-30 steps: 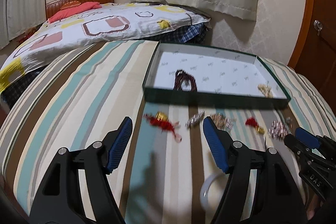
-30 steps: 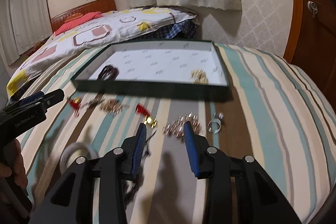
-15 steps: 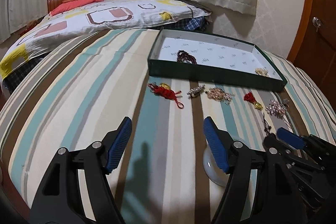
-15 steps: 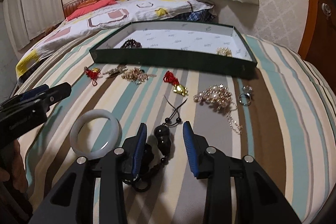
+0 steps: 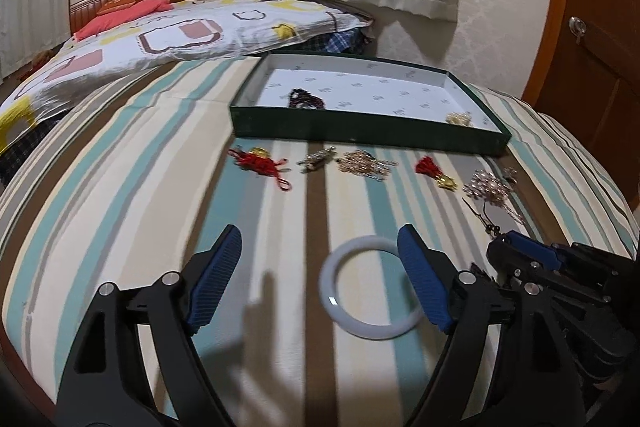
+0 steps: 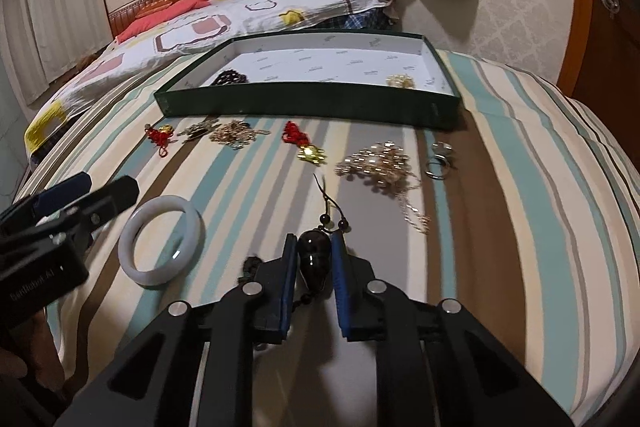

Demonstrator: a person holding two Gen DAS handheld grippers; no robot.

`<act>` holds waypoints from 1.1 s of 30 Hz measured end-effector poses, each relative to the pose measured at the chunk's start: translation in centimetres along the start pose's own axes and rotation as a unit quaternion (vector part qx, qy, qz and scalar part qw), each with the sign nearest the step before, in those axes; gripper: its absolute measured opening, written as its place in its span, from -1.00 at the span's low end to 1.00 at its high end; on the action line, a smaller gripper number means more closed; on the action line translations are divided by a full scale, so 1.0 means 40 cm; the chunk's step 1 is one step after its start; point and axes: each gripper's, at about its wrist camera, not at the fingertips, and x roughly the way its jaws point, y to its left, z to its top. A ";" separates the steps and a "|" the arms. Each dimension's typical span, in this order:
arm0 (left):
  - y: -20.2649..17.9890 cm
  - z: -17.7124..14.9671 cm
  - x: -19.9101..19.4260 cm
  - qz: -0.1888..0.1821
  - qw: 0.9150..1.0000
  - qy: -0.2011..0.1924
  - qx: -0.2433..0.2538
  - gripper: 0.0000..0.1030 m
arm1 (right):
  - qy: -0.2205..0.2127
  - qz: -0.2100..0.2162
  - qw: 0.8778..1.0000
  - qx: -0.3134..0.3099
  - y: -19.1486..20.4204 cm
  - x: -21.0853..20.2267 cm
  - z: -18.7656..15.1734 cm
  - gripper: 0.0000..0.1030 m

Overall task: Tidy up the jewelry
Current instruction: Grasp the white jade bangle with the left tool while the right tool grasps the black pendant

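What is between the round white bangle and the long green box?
In the left wrist view, only bare striped bedspread, then a row of trinkets: silver clasp and gold chain pile, before the green box.

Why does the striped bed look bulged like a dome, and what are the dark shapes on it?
Left wrist view: the fisheye lens bows the striped bedspread; the dark shape is the left gripper casting its shadow; the white bangle is slightly blurred. Right wrist view: same bulge, black corners, a glare spot on the dark pendant.
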 end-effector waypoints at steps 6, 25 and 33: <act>-0.035 -0.016 0.026 -0.009 1.000 0.018 0.011 0.61 | -0.002 -0.008 1.000 0.016 -0.037 -0.009 -0.008 -0.65; -0.051 -0.033 0.060 -0.016 0.999 0.035 0.017 0.60 | -0.001 -0.006 1.000 0.017 -0.039 -0.004 -0.011 -0.65; -0.063 -0.030 0.054 -0.031 0.999 0.028 0.028 0.28 | -0.002 -0.006 1.000 0.016 -0.035 -0.004 -0.011 -0.65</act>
